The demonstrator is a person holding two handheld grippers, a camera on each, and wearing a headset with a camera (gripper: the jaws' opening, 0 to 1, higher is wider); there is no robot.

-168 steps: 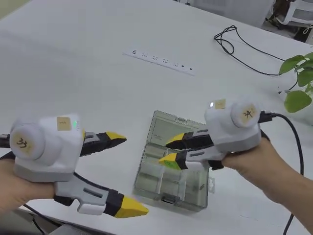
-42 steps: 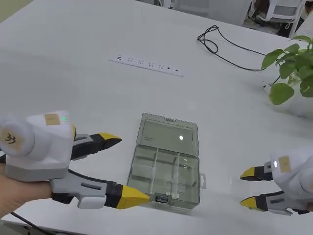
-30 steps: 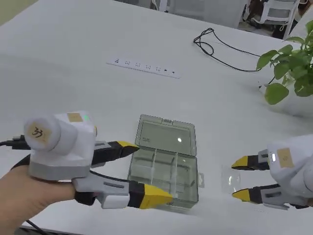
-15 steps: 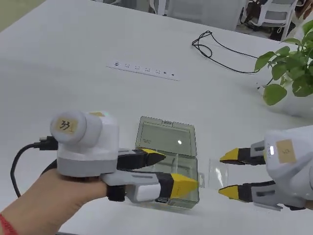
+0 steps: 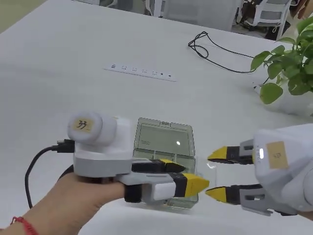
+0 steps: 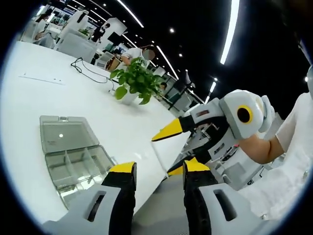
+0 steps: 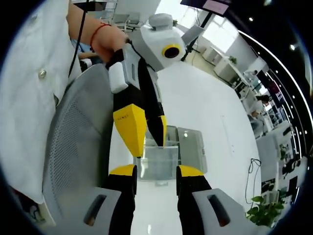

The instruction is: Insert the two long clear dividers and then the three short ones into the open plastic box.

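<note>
Lower centre of the head view: open smoky clear plastic box (image 5: 164, 138) on white surface (image 5: 98, 98), lid toward frame top. Flat clear plastic divider (image 7: 157, 164) lies just right of it, long axis crosswise between right gripper's (image 5: 208, 174) spread jaws, not clamped; left gripper (image 5: 195, 176) part-open, empty.

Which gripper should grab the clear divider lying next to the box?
Probably the right. The divider lies just ahead of the open right gripper, between its jaws, beside the box. The left gripper hovers over the box front instead.

Pwr strip (image 5: 141, 72) on white table (image 5: 58, 44); black cable (image 5: 215, 45) beyond it; potted plant (image 5: 286, 63) far rt.
</note>
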